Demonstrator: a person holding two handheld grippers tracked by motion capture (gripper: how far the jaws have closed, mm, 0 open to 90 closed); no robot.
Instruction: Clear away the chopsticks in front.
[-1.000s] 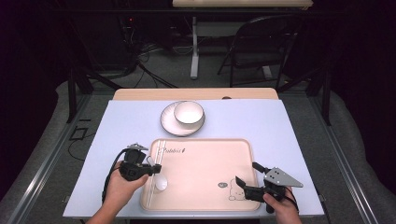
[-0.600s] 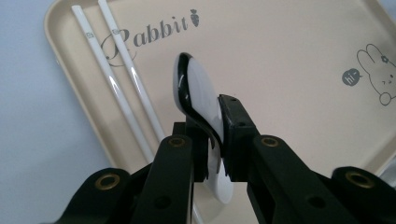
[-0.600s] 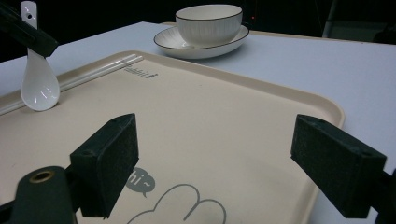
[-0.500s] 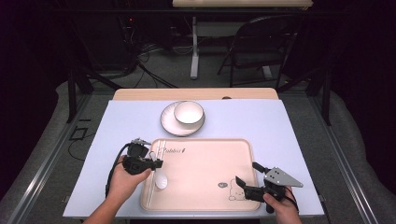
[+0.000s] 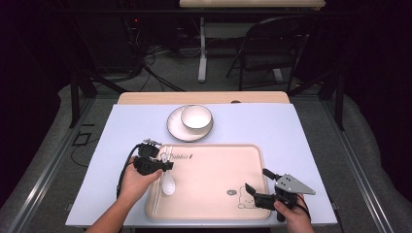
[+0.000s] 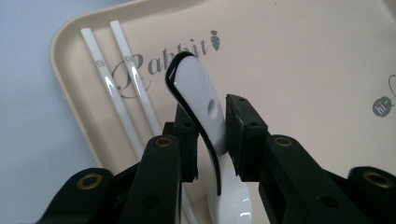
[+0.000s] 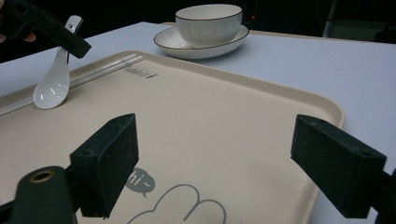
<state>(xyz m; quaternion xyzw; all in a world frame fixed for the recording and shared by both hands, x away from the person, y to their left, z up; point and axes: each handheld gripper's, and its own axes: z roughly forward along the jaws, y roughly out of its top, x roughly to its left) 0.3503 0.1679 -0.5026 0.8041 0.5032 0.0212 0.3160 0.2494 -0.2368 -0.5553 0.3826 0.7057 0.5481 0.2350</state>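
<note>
High view, beige tray (image 5: pixel 218 194) holding white spoon (image 5: pixel 168 184) and chopsticks (image 6: pixel 116 88), left hand-held gripper (image 5: pixel 163 164) jaws opening, loosely around the spoon handle.

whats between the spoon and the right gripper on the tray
Nothing: in the high view, bare tray floor runs from the white spoon to the right gripper, apart from the printed cartoon near the right jaws.

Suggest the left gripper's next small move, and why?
Probably draw the left gripper back off the spoon. Its jaws have just been opening, with the handle between them and a gap showing at one pad, and the spoon's bowl already rests on the tray beside the chopsticks.
</note>
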